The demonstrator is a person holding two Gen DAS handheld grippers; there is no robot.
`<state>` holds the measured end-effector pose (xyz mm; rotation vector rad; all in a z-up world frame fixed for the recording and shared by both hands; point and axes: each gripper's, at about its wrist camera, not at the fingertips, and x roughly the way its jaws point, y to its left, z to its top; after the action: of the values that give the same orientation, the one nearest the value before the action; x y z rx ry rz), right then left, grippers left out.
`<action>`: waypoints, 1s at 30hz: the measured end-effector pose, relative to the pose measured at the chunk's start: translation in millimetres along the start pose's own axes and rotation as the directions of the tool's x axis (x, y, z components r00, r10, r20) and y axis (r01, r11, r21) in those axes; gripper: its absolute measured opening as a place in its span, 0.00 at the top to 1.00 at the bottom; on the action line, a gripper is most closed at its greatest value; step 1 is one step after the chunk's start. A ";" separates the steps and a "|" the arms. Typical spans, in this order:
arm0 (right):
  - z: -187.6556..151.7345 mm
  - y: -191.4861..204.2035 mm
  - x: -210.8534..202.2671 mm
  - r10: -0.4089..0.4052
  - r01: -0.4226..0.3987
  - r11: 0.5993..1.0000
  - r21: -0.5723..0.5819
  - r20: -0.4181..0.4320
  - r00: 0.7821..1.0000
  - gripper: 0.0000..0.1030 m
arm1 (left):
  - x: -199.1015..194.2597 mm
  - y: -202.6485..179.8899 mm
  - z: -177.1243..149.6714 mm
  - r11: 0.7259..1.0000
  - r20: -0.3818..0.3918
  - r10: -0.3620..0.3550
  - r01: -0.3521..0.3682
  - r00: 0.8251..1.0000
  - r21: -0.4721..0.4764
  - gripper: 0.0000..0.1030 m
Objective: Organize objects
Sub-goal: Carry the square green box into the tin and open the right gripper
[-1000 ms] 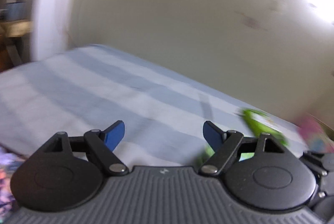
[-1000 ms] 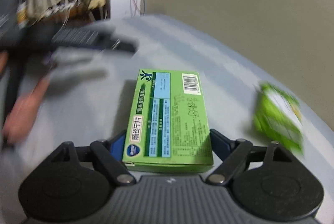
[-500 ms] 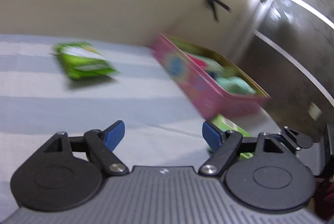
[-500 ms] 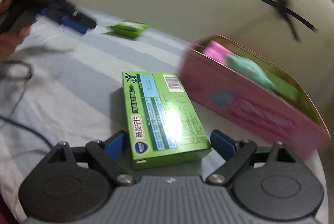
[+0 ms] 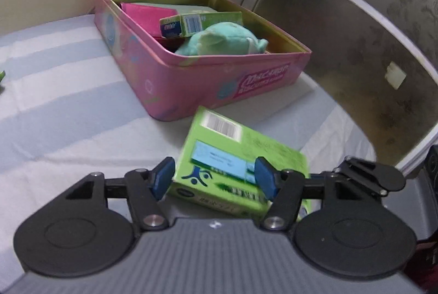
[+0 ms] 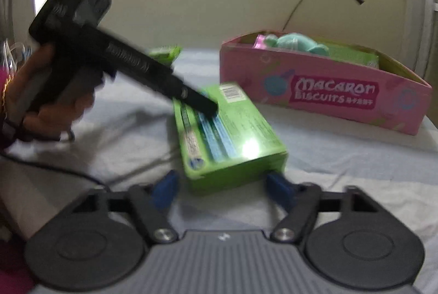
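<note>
A green medicine box (image 5: 235, 170) (image 6: 227, 135) lies flat on the striped blue-and-white cloth, just in front of a pink Macaron Biscuits tin (image 5: 191, 80) (image 6: 328, 91). The tin holds a teal plush toy (image 5: 219, 42), a pink packet and a small green carton. My left gripper (image 5: 216, 180) is open, its blue pads on either side of the box's near end. My right gripper (image 6: 223, 188) is open, its pads just short of the box's other end, apart from it. The left gripper's body (image 6: 115, 53) shows in the right wrist view above the box.
A green snack packet (image 6: 164, 54) lies farther back on the cloth, partly hidden by the left gripper. A frosted glass panel (image 5: 356, 47) stands right of the tin. A cream wall is behind. A black cable (image 6: 54, 168) runs over the cloth at left.
My left gripper swung right from the wall and snack packet to the tin and came down over the green box. My right gripper drew back, so the box is no longer between its pads.
</note>
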<state>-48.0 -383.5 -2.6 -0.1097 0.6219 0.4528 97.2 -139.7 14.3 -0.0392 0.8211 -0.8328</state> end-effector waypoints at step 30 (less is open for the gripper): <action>86.6 -167.0 39.1 -0.398 0.326 0.887 0.326 0.184 0.899 0.50 | 93.1 -61.0 131.1 0.984 0.115 0.141 -0.152 0.983 0.094 0.36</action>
<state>100.3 -498.4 38.9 0.1071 0.4016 0.0027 181.1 -280.0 67.6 0.0662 0.6699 -0.7257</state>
